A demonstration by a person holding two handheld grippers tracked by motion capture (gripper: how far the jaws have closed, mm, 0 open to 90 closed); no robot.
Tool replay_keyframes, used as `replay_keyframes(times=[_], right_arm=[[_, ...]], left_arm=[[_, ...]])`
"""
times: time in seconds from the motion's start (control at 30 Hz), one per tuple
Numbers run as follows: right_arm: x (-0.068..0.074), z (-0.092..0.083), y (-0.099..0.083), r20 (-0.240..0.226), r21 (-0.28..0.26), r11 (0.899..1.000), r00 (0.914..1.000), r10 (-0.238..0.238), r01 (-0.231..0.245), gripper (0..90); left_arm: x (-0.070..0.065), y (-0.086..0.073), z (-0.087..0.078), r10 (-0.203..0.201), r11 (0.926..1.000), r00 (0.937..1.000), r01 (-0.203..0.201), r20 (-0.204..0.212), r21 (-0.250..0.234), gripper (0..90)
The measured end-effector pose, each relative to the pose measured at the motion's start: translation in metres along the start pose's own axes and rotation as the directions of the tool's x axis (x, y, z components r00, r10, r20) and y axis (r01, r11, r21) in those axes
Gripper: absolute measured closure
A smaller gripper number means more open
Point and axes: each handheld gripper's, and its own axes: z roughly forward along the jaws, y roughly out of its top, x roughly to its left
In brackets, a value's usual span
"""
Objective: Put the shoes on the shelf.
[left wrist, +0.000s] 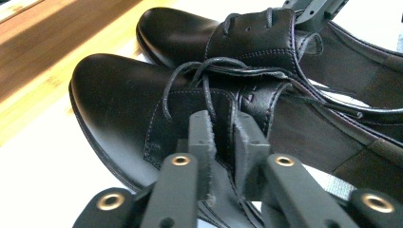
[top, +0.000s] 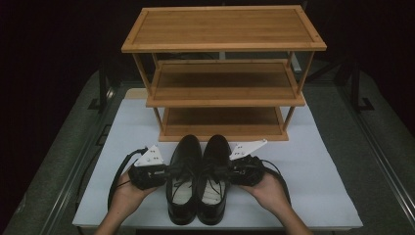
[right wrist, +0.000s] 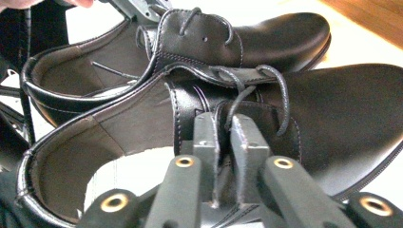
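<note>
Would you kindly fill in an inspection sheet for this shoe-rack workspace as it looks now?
Surface: white mat on a grey table.
Job's things: left shoe and right shoe, black, laced, side by side, toes toward the bamboo rack, whose three shelves are bare.
Clutter: nothing seen.
Grippers: left gripper shut on the left shoe's outer side; right gripper shut on the right shoe's outer side.
Cables: a black cable loops by the left hand; another by the right.
Surroundings: dark.

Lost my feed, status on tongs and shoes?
Left tongs shut on left shoe side. Right tongs shut on right shoe side. Rack ahead, path clear.
</note>
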Motion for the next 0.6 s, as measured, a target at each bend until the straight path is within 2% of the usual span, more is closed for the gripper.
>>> replay_keyframes(times=[0.1, 0.27, 0.47, 0.6], right_arm=[[0.001, 0.000, 0.000, 0.005, 0.008, 1.000, 0.9999, -0.013, 0.013, 86.0], [0.000, -0.002, 0.000, 0.014, 0.004, 1.000, 0.9999, -0.006, 0.006, 86.6], [-0.003, -0.010, 0.000, 0.072, -0.020, 1.000, 0.9974, 0.011, -0.010, 87.0], [-0.006, -0.015, 0.000, 0.094, -0.026, 1.000, 0.9954, 0.019, -0.017, 87.2]], left_arm=[[-0.001, 0.000, 0.000, 0.009, 1.0000, 0.9999, -0.009, -0.013, 0.004, 85.8], [-0.005, 0.001, -0.001, 0.009, 1.0000, 0.9990, -0.009, -0.043, -0.004, 87.0], [-0.009, 0.005, -0.005, 0.018, 0.9998, 0.9969, -0.019, -0.077, -0.005, 87.2], [-0.007, 0.006, -0.008, 0.004, 0.9998, 0.9944, -0.005, -0.105, -0.017, 87.5]])
